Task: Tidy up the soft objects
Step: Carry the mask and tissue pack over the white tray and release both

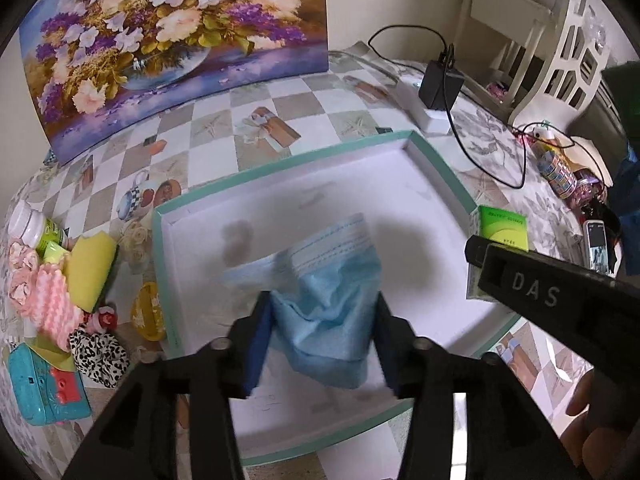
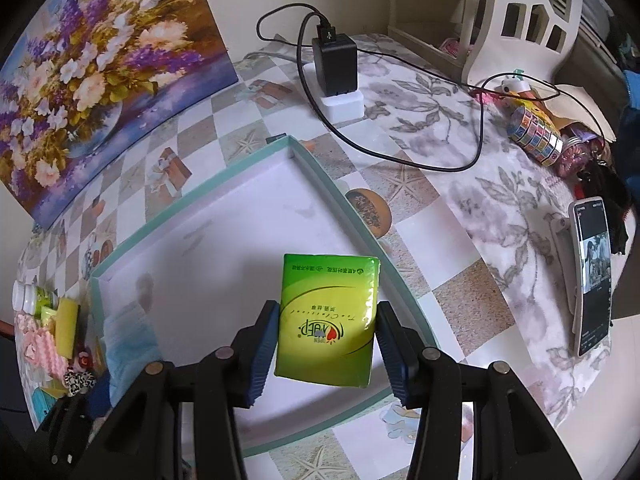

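Black fingers of the left gripper (image 1: 322, 336) fill the bottom of the left wrist view, their blue pads standing roughly half open on either side of a crumpled blue face mask (image 1: 332, 304). The mask sits between the pads and brushes both, but whether they press on it cannot be told. It lies over the white floor of a shallow teal-rimmed box (image 1: 280, 172), the only thing inside.

Over the same box (image 2: 320, 168), seen from the right wrist, the right gripper (image 2: 326, 344) has its pads closed against the two long sides of a green tissue pack (image 2: 328, 320), held above the box's right-hand part. The pack (image 1: 502, 226) also shows in the left view, just past the box's right rim, above the right gripper's black finger (image 1: 532, 280).

Left of the box, on the checked tablecloth (image 1: 248, 104), a heap of soft things waits: a yellow sponge (image 1: 88, 272), pink zigzag cloth (image 1: 52, 300), a leopard-print scrunchie (image 1: 98, 356) and a turquoise toy case (image 1: 48, 392). A white pill bottle (image 1: 34, 224) lies beside them. A flower painting (image 1: 168, 40) leans on the wall behind, a black charger (image 2: 334, 66) sits in a white power strip, and a phone (image 2: 592, 276) stands at the right.
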Demonstrator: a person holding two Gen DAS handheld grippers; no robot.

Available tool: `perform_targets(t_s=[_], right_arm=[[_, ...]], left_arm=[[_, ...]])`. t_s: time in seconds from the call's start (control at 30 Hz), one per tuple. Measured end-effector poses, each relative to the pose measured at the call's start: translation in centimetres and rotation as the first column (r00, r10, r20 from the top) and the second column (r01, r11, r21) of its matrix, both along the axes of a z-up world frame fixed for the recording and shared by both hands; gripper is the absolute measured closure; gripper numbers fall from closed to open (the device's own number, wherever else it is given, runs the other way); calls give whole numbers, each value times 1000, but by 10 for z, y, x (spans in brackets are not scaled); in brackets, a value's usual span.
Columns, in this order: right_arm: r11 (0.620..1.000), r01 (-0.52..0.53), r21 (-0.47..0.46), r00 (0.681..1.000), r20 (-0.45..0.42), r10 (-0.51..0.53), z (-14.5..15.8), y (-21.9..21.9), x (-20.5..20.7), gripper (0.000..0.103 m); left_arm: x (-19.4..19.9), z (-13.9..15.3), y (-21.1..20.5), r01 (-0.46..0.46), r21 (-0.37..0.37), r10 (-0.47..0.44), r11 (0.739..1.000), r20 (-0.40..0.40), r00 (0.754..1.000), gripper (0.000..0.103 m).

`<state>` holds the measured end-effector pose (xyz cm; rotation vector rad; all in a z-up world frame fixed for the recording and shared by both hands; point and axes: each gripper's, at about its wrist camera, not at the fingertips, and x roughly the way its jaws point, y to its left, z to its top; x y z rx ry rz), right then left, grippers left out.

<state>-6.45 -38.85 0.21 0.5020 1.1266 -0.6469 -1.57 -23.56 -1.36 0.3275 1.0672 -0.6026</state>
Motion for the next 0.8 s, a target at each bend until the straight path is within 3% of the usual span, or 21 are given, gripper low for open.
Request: perform_targets(t_s=[0.23,0.73,0.8], right_arm=[[1000,4,-4,1000,2,-4,2,1,0,44],[1000,28,-9,999,16,-28,6,-3,-4,44],[1000,29,-8,999,17,-29,6,-3,-4,44]], left_arm=[[2,5,6,-13,-20,13,1000,-7,1000,42],[-1,0,1,1,9,-1,1000,-13,1000,30],[-1,0,1,2,6,-2,1000,-12,1000,17]])
